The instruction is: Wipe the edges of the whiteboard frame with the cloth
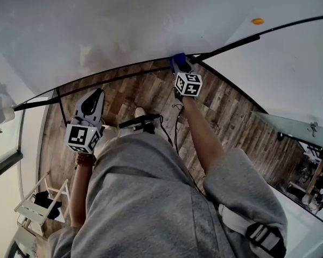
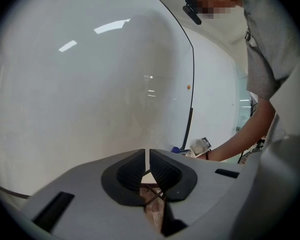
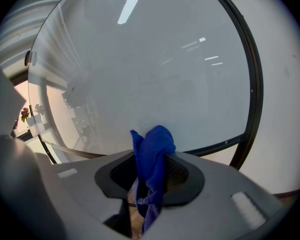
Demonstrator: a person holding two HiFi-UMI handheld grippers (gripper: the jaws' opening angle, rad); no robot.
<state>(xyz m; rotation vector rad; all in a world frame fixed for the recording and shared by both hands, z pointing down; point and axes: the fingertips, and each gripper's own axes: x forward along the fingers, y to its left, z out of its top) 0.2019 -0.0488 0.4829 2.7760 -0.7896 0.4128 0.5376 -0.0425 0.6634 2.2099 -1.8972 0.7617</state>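
Right tool [image 3: 151, 170] first: its jaws are clamped on the blue cloth [image 3: 153, 154], which bunches up between the pads and trails a loose tail down below them. From the head view that same right tool [image 1: 178, 64] is stretched out at the end of a bare forearm, marker cube up, with the cloth [image 1: 178, 57] pressed in at the lower right corner of the whiteboard frame [image 1: 124, 75]. That is where the black bottom edge meets the right edge running up and away. In the right gripper view the cloth's top sits against the white face of the whiteboard [image 3: 155, 69], just above the bottom rail, with the frame [image 3: 251, 84] curving round at the right.

Over to the left tool [image 2: 148, 165] - jaws drawn together, only a thin slit between the ribbed pads, nothing held in them. In the head view the left tool [image 1: 96, 98] hangs lower, below the frame's bottom edge and well apart from the right one, over the wood plank floor [image 1: 231, 112].

Further out - the whiteboard [image 1: 124, 20] fills the upper part of the head view, and a small orange spot [image 1: 257, 21] sits close by the frame's right edge. The person's grey clothing [image 1: 151, 198] fills the bottom of that view.
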